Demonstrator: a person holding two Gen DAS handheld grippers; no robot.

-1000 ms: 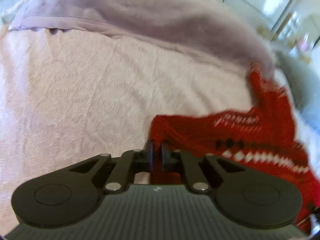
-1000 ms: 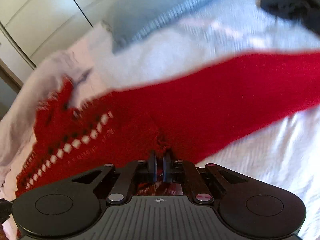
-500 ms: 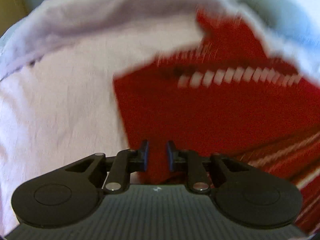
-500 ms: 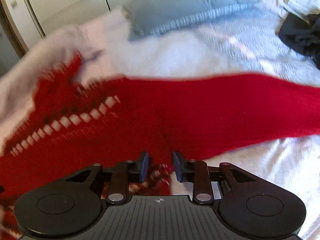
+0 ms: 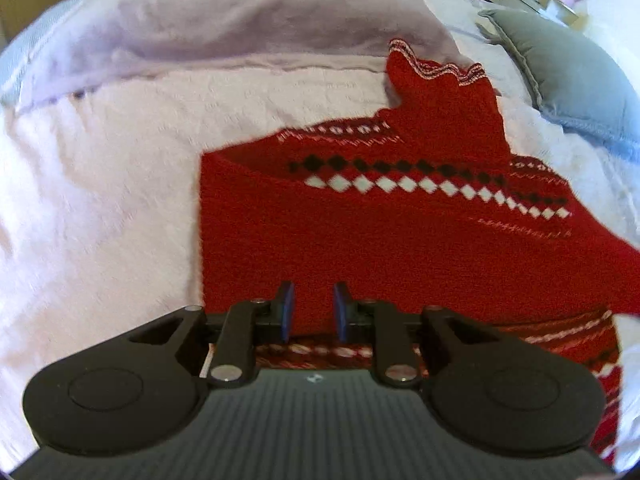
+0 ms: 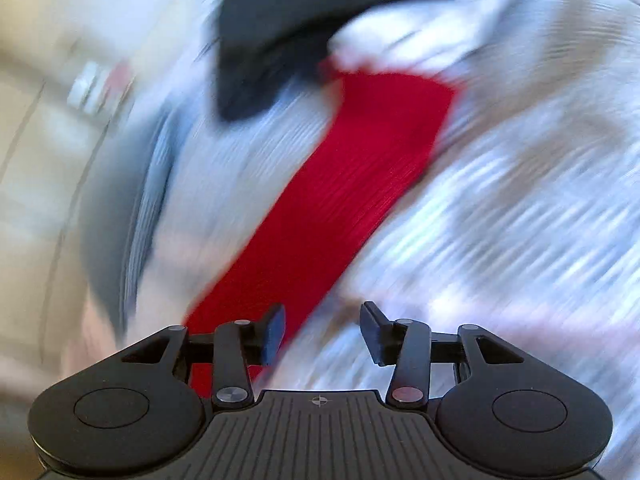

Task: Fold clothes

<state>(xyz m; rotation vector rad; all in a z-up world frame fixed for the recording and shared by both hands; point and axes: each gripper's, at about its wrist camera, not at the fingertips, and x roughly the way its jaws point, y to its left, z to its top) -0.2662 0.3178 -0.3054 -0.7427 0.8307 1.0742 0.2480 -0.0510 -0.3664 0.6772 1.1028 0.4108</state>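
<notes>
Red patterned sweater [image 5: 360, 240] spread on bedspread [image 5: 100, 200], sleeve [image 6: 352, 184] outstretched, unfolded; left gripper [image 5: 311, 312] narrowly parted, right gripper [image 6: 322, 334] just opening, both empty.

The sweater [image 5: 380, 248] lies spread on the bedspread [image 5: 100, 200], with a folded blanket [image 5: 224, 28] behind it, a pillow [image 5: 568, 76] to its right, and its sleeve [image 6: 352, 184] stretching toward a garment [image 6: 304, 20].

Sweater [image 5: 400, 248]: red knit, rows of black and white diamonds, thin pink-white stripes at the cuff; its plain red sleeve [image 6: 352, 184]. Bedspread [image 5: 100, 184]: pale pink, faint embossed swirls. Blanket [image 5: 224, 20]: lilac. Pillow [image 5: 572, 80]: grey-blue. Dark garment [image 6: 304, 20]: blackish, blurred.
</notes>
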